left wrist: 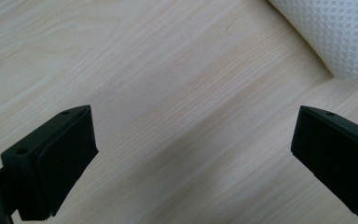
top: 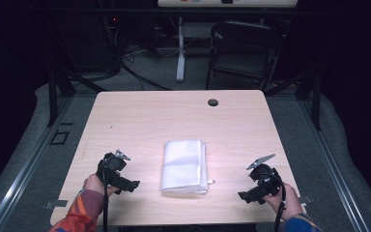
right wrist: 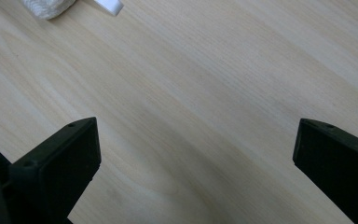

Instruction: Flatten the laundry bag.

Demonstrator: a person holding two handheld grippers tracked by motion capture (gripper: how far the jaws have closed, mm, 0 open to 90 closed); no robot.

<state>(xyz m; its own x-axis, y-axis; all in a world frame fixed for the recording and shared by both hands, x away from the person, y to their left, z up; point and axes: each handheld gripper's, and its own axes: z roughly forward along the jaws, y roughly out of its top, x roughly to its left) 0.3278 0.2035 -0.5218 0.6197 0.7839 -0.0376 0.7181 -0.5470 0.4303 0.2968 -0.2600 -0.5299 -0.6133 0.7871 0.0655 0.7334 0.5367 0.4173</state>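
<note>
Lying flat near the middle of the pale wooden table [top: 140, 116], toward your edge, the folded white textured cloth [top: 184, 166] has a small white tag [top: 211, 182] projecting from its near right corner. No writing can be read on the tag or the cloth.

Your left gripper [top: 121, 181] sits just left of the cloth, apart from it, with its jaws spread wide over bare wood; the left gripper view shows the cloth's dimpled weave [left wrist: 328, 30] at the upper right.

Your right gripper [top: 251, 193] sits farther off on the right, jaws likewise spread and holding nothing.

A small dark round disc [top: 213, 102] lies near the far table edge. A dark folding chair [top: 244, 50] stands beyond.
</note>
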